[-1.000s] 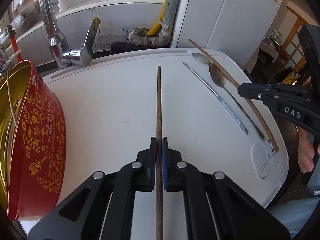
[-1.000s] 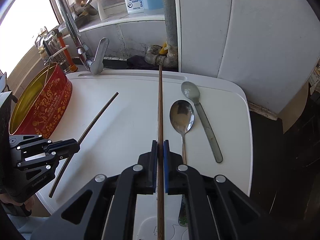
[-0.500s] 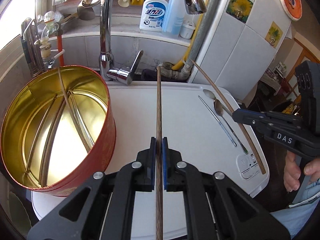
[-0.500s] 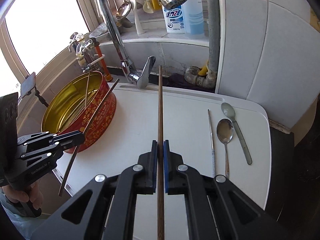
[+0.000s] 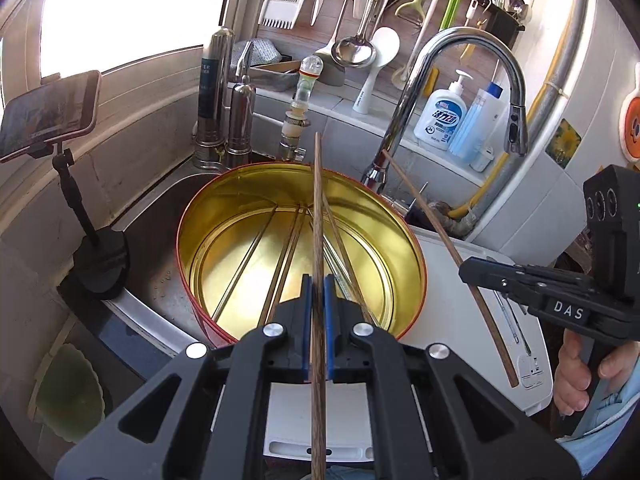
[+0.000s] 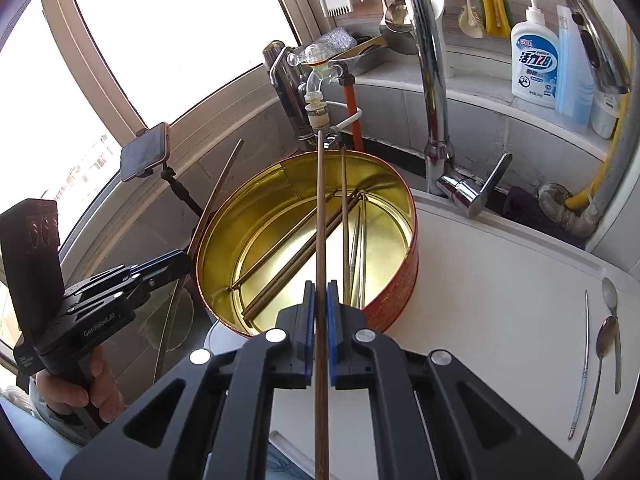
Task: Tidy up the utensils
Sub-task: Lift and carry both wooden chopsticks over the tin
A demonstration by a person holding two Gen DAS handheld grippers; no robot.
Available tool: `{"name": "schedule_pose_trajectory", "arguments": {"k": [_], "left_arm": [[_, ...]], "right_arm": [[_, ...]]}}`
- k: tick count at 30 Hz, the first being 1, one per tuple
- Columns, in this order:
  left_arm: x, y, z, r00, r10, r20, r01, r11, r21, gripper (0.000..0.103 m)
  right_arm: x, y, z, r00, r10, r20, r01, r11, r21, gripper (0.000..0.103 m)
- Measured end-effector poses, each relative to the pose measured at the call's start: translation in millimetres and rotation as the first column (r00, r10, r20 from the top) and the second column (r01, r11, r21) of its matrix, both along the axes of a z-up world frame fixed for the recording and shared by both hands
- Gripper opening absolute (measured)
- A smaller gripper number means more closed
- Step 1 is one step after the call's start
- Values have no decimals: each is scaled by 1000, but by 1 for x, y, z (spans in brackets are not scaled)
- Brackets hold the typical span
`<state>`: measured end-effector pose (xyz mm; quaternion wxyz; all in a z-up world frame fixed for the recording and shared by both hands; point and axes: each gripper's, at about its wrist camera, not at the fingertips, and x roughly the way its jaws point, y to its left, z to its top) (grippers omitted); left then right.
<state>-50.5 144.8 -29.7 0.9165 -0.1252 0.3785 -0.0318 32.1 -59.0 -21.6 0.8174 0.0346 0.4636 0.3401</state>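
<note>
A round tin [image 5: 240, 188], red outside and gold inside, holds several chopsticks and thin metal utensils between its dividers. My left gripper [image 5: 317, 282] is shut on a dark wooden chopstick [image 5: 318, 200] that points out over the tin's opening. My right gripper [image 6: 320, 286] is shut on a second wooden chopstick [image 6: 320, 200], also above the tin [image 6: 396, 292]. In the left wrist view, the right gripper [image 5: 466, 272] hangs to the right of the tin with its chopstick [image 5: 436, 232] slanting. In the right wrist view, the left gripper [image 6: 186, 258] is at the tin's left edge.
Two spoons [image 6: 606, 336] and a thin metal stick [image 6: 582, 360] lie on the white board [image 6: 500, 280] to the right. A tall chrome faucet [image 5: 460, 40], soap bottles [image 5: 440, 116] and hanging tools stand behind. A phone on a stand [image 5: 48, 112] is left of the sink.
Both grippers have risen and swung left from over the white board to above the tin, each carrying its chopstick. The spoons are left behind on the board.
</note>
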Motion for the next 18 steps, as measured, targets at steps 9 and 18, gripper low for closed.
{"name": "schedule_pose_trajectory", "arguments": {"k": [9,18], "left_arm": [[38,34,9,998,-46,34,48,996,-72,6],[84,46,2,995,-97,26,100,986,-130,6]], "right_arm": [[34,48,6,998,-58,-27,59,998,16,6],[61,61,-1,989,-144,-43,143,989,-38,6]]}}
